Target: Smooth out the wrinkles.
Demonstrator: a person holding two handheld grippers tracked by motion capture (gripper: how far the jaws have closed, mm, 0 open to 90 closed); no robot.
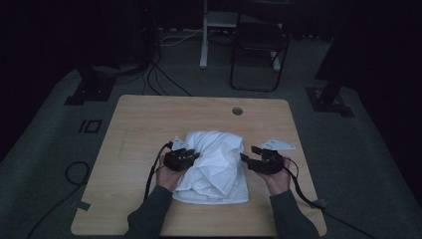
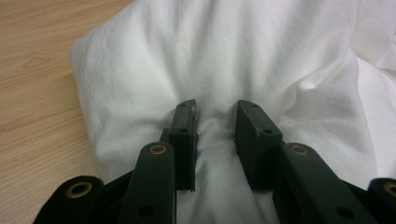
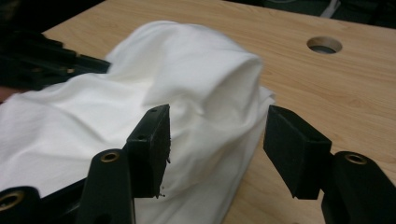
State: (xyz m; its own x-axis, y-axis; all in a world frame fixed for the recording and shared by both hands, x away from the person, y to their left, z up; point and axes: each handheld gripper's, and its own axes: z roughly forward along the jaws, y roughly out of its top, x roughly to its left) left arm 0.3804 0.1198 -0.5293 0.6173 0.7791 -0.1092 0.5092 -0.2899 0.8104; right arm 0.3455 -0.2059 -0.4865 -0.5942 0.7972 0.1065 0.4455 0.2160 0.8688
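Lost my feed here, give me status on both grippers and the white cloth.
Left gripper pinching a fold of white cloth. Right gripper open, off the cloth's edge. Table around it bare.

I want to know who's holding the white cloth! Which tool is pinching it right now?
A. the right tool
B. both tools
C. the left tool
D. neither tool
C: in the left gripper view the left tool has a fold of the white cloth bunched between its jaws, while in the right gripper view the right tool stands open with nothing pinched.
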